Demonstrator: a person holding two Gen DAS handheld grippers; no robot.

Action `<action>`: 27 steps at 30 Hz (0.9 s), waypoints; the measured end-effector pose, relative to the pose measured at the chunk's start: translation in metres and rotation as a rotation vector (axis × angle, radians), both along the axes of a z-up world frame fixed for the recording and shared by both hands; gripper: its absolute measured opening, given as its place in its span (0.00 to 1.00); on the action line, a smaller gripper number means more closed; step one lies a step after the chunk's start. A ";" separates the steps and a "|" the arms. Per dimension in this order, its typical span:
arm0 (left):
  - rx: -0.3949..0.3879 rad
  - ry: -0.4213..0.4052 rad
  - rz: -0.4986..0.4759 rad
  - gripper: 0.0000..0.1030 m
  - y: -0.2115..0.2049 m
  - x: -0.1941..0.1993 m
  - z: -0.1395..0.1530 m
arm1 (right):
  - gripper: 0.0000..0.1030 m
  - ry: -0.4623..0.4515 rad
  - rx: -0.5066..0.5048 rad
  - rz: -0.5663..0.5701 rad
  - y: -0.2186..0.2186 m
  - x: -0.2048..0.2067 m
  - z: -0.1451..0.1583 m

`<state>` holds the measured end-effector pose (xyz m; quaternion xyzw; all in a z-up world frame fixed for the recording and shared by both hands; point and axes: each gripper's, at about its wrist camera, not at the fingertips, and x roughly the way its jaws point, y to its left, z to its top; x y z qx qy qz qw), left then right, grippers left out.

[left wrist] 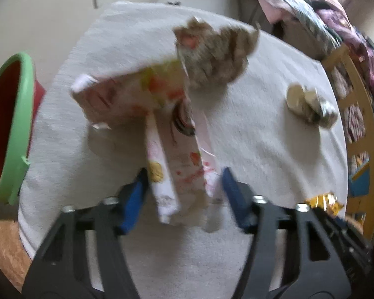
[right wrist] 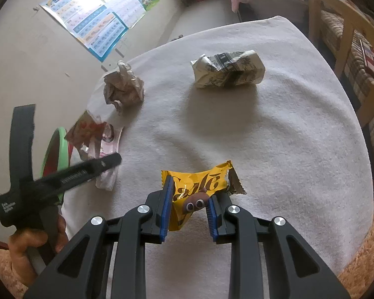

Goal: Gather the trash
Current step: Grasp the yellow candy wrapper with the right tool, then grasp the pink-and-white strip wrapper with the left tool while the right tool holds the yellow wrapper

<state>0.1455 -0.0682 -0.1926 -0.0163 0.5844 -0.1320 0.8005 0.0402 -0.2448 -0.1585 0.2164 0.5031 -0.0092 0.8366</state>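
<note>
The white towel covering the table served as the reference for all positions. At the near edge of the towel, the right gripper had its 2 blue pads closed on a yellow snack wrapper, which was crumpled between them with its far end still resting on the cloth. At the left side of the towel, the left gripper straddled a pink-and-white printed wrapper; the left pad touched it, the right pad stood clear, and the jaws were therefore open around it, not clamped. The left-wrist view was blurred, so finer contact could not be judged. The bin, with a green rim and red interior, stood off the left edge of the towel. 2 further items lay toward the far side of the towel: a crumpled paper ball at far left and a folded newspaper packet near the middle. The likely faults were as follows. The printed wrapper was long and limp; a grip at 1 end could let it slide out or drag across the cloth. The yellow wrapper was slick foil and could slip during transfer. The bin mouth lay beyond the towel edge, so an early release would probably drop the trash on the floor.
</note>
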 end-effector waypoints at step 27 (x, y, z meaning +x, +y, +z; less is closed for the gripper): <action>-0.028 -0.013 -0.063 0.43 0.023 -0.060 0.015 | 0.54 0.059 0.056 0.007 -0.002 -0.002 0.004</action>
